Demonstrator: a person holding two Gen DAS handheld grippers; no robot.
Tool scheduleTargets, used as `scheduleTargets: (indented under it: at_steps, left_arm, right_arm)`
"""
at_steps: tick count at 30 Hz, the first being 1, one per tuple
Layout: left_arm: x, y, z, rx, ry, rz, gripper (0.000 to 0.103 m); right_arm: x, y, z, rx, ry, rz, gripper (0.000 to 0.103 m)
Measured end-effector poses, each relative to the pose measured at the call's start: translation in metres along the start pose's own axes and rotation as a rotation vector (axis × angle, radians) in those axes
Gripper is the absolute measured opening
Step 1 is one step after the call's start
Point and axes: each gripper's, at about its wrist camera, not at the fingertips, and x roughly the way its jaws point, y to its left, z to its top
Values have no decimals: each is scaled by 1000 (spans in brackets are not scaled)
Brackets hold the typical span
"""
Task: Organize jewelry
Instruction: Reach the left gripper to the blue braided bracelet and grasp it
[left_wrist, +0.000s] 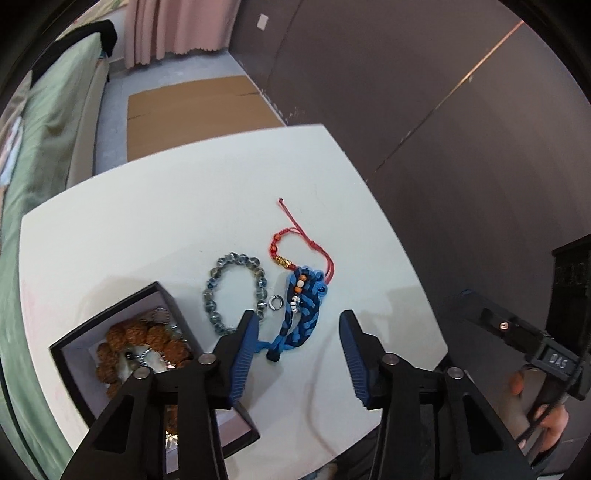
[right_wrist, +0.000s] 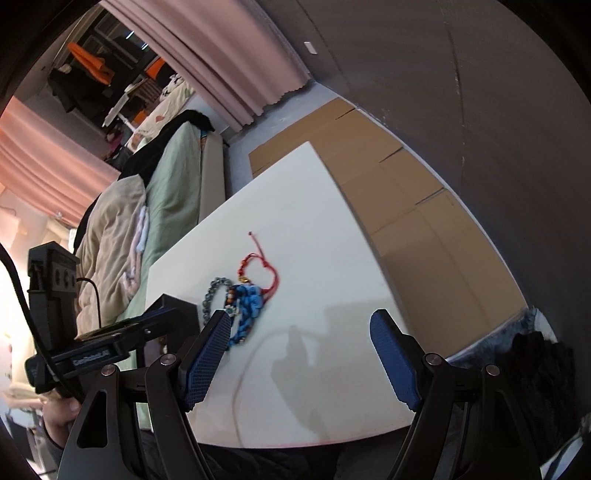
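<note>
Above the white table (left_wrist: 147, 206) my left gripper (left_wrist: 297, 332) hovers half-open and empty over the blue braided bracelet (left_wrist: 299, 314), beside the box (left_wrist: 110, 339) meant for it.

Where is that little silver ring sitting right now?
In the left wrist view the small silver ring lies loose on the white table, between the grey beaded bracelet on its left and the blue braided bracelet on its right.

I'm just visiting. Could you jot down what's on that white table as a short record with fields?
Surface: white table
Box: black box, open, brown beads inside
Loose pieces: grey bead bracelet, small silver ring, blue braided bracelet, red cord bracelet
Left gripper: jaws open, above blue braided bracelet, holding nothing
Right gripper: jaws open, empty
</note>
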Motion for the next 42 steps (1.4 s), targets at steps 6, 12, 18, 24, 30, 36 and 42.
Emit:
scheduleTargets:
  at_steps: [6, 12, 18, 24, 30, 36, 42]
  left_arm:
    - [23, -10, 0, 38, 51, 65, 40]
    - [44, -15, -7, 92, 108, 126, 40]
    - [53, -20, -7, 143, 127, 206, 40]
    - [52, -19, -9, 160, 133, 219, 31]
    - [59, -30, -10, 202, 158, 230, 31]
    - [72, -34, -13, 215, 191, 240, 15]
    - [56, -35, -14, 202, 141, 214, 13]
  right_arm:
    - [-5, -13, -4, 27, -14, -3, 78]
    - [0, -17, -18, 44, -21, 8, 78]
    - [10, -10, -34, 57, -6, 25, 78]
    - [11, -2, -38, 31, -2, 25, 78]
    - [9, -8, -39, 44, -7, 30, 78]
    - [3, -18, -44, 68, -18, 30, 78]
    - [1, -25, -45, 80, -21, 35, 78]
